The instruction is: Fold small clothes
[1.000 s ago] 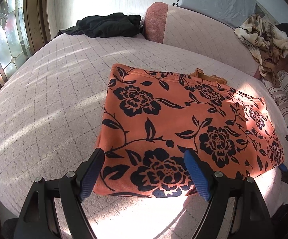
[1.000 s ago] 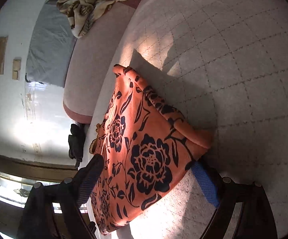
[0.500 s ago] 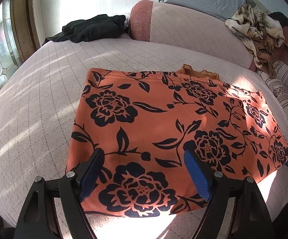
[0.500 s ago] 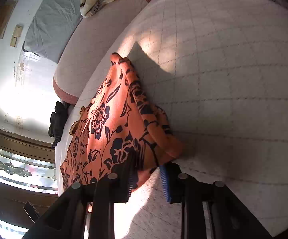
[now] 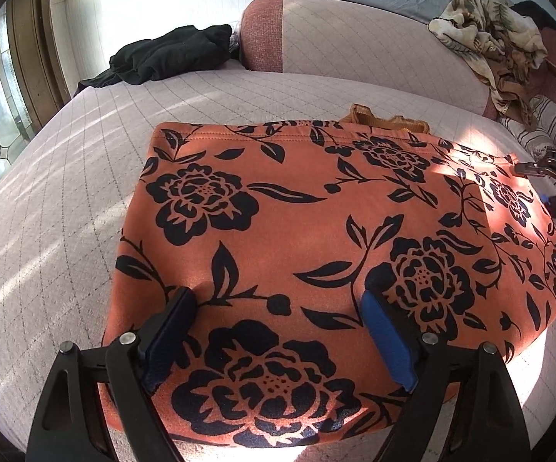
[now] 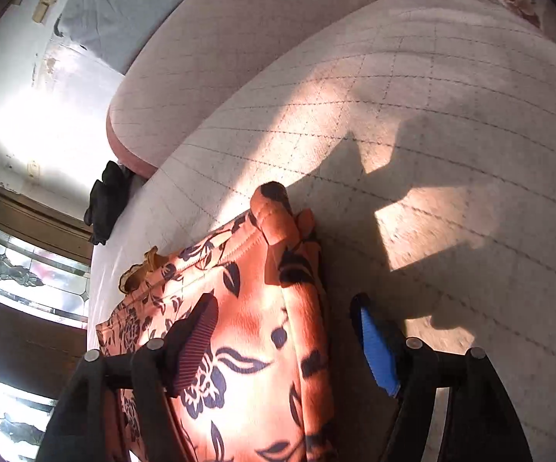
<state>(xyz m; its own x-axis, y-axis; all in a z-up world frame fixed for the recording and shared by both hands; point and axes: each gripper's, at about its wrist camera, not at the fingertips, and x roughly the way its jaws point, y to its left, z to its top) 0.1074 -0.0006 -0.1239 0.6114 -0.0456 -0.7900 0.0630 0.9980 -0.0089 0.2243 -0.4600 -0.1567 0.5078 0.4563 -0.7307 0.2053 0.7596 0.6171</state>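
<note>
On the bed we list one orange floral garment, folded flat, further folds probably left. Beside its right edge, our right claw is opening, unclamped; over its near edge, our left claw is opening wide, gripping nothing.

The folded garment lies on the bed; a dark garment lies behind it, beside the bolster.

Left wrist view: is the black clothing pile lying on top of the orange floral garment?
No, the black clothing pile lies apart at the bed's far corner, with bare quilt between it and the orange floral garment.
</note>
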